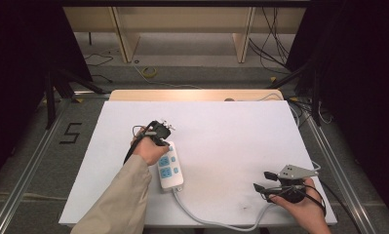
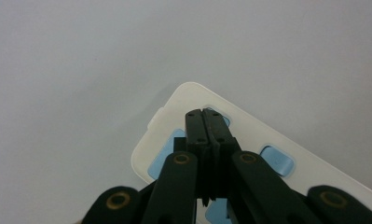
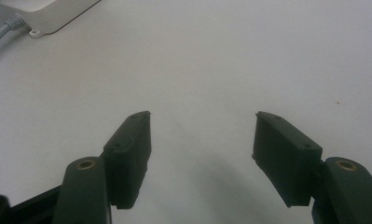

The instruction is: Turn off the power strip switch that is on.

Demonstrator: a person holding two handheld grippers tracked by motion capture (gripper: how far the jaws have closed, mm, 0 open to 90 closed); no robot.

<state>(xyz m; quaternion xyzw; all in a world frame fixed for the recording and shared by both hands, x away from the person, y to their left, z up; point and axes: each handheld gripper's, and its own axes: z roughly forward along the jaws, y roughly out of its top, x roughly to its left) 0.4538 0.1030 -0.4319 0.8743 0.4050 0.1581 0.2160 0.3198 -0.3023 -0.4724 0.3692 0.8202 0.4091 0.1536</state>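
Note:
A white power strip (image 1: 170,169) with blue sockets lies on the white table (image 1: 221,131), its grey cable (image 1: 216,222) curving along the front edge toward the right. My left gripper (image 1: 164,132) hangs over the strip's far end, pointing down at it. In the left gripper view its jaws are pressed together with nothing between them, the left gripper (image 2: 205,114) just above the power strip (image 2: 174,112) and its blue sockets. My right gripper (image 1: 264,181) rests near the front right of the table, open. In the right gripper view the right gripper (image 3: 202,135) holds nothing, and a corner of the power strip (image 3: 48,14) lies at the top left.
A wooden shelf frame (image 1: 182,29) stands beyond the table. Loose cables (image 1: 275,44) lie on the floor at the back right, and a yellow coil (image 1: 149,72) lies behind the table. Dark curtains flank both sides.

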